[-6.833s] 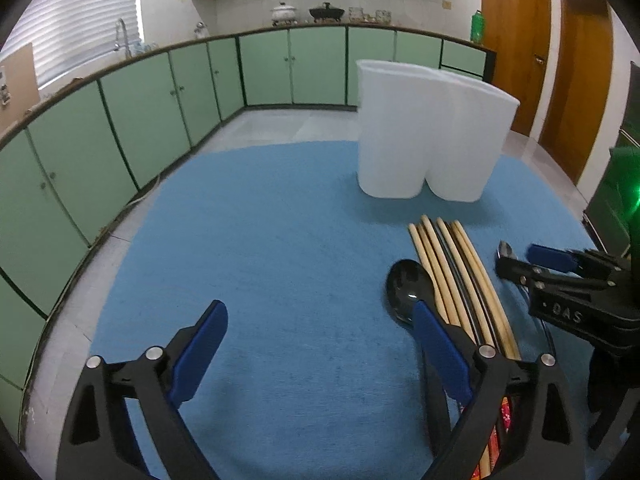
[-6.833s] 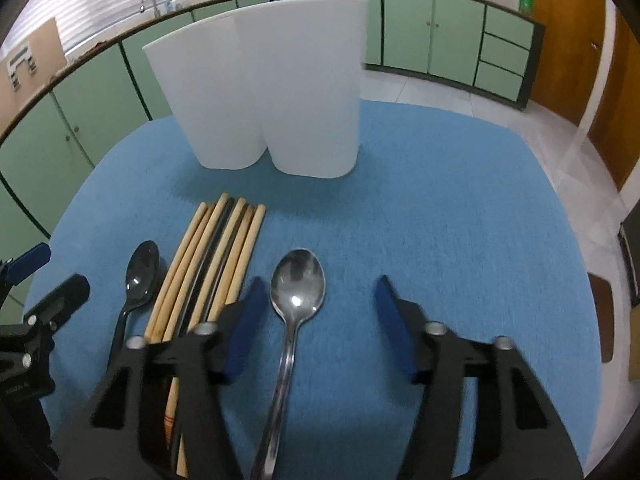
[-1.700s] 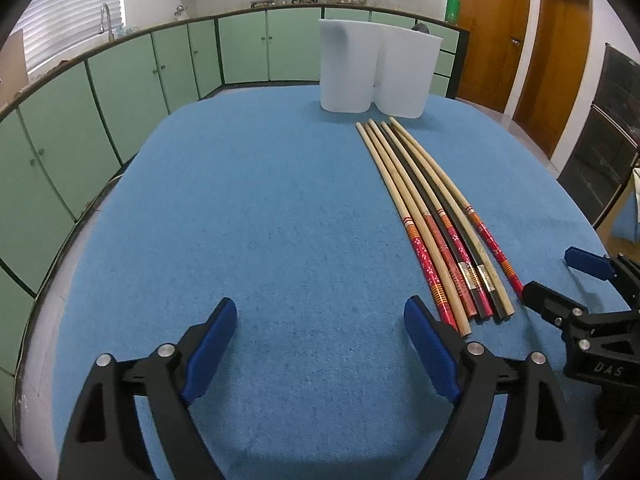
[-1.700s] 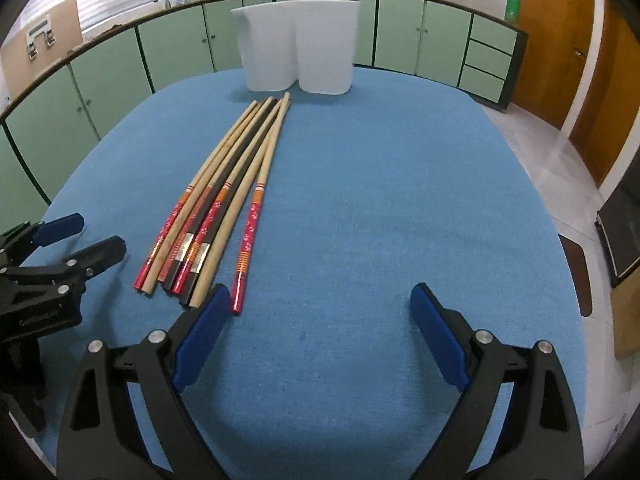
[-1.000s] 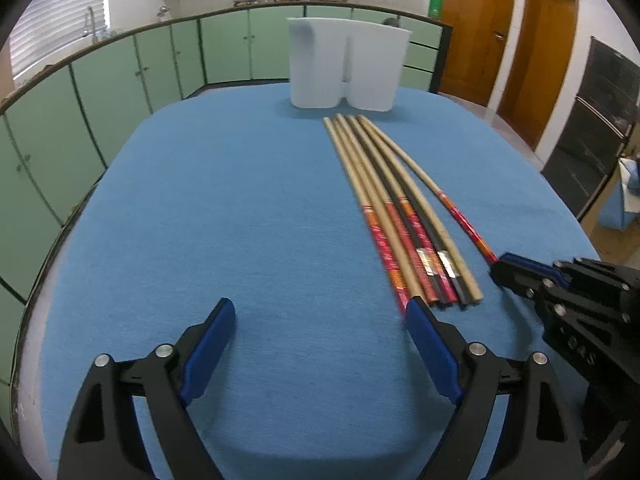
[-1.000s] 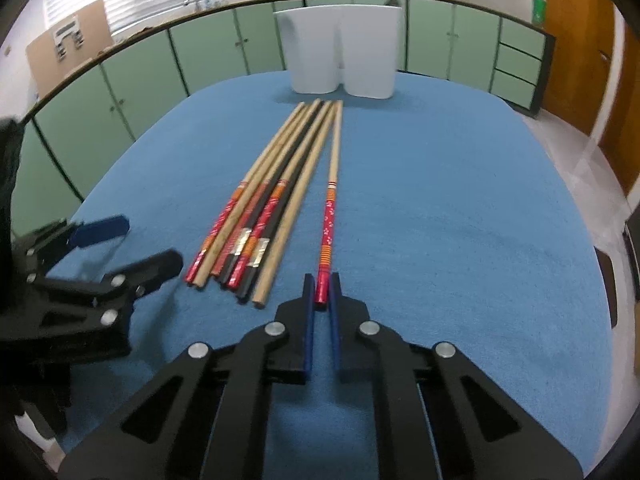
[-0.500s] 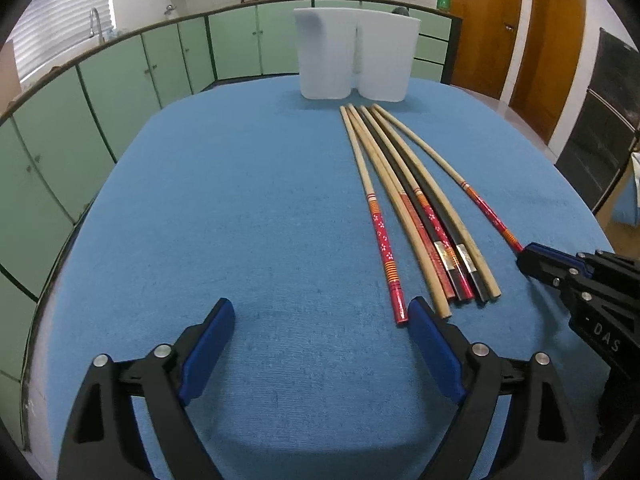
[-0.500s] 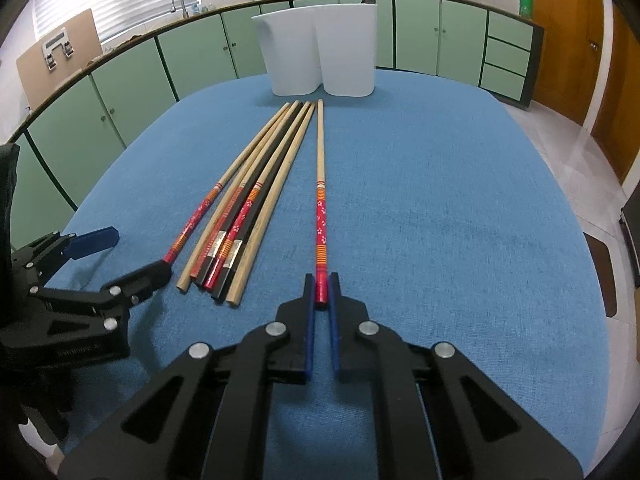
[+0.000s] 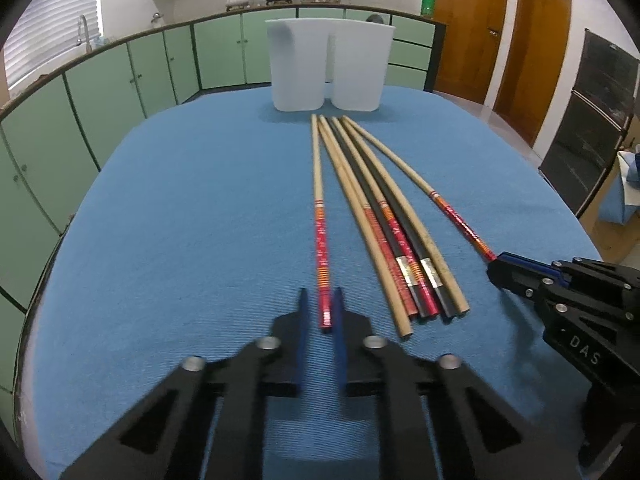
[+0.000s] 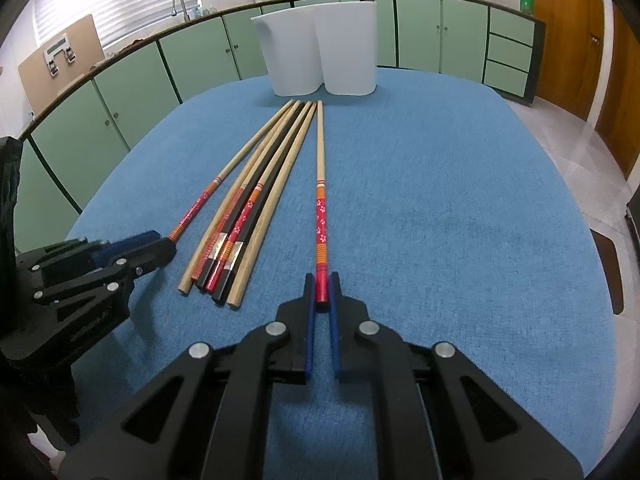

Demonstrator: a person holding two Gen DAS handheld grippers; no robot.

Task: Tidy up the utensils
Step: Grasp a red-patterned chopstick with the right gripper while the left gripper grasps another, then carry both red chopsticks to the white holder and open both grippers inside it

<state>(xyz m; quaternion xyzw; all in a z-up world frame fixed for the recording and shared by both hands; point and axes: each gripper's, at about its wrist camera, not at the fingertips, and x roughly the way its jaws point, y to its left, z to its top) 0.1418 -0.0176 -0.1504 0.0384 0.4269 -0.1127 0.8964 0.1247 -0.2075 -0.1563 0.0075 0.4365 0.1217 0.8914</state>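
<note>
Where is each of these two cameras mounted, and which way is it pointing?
Left wrist: rides the left gripper, looking forward and down along its fingers; its jaws have just closed on a red-ended chopstick; the right gripper shows at right.
Right wrist: rides the right gripper, same downward slant, shut on a second chopstick; the left gripper shows at left.
Shared: the loose chopsticks, white holder, blue cloth.

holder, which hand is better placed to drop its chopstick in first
Right, probably: the right gripper is shut squarely on the right chopstick, which points at the holder. The left gripper has only just been closing on the left chopstick.
</note>
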